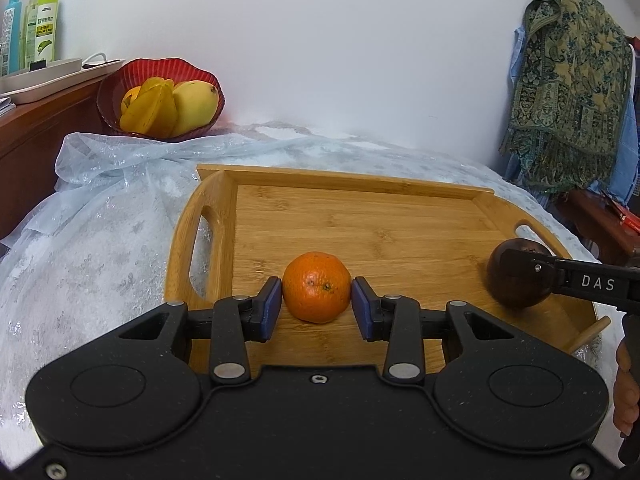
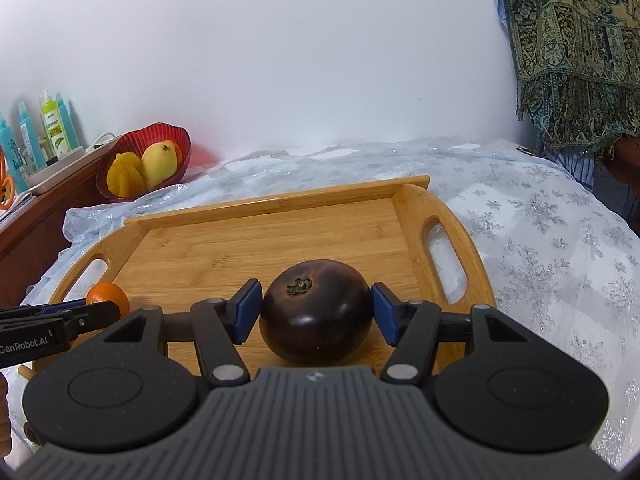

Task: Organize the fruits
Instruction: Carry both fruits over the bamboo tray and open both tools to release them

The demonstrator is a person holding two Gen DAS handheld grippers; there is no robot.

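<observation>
Your left gripper (image 1: 316, 304) clamps the round orange mandarin (image 1: 317, 286) on the near left of the bamboo wooden tray (image 1: 360, 216); your right gripper (image 2: 316, 316) clamps the smooth dark purple fruit (image 2: 316, 316) near right. Both look firm, light and slippery-skinned: squeeze across the widest part. Both grippers tilt gently downward.

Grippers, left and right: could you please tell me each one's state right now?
Left gripper: closed on the orange.
Right gripper: closed on the dark purple fruit.
</observation>
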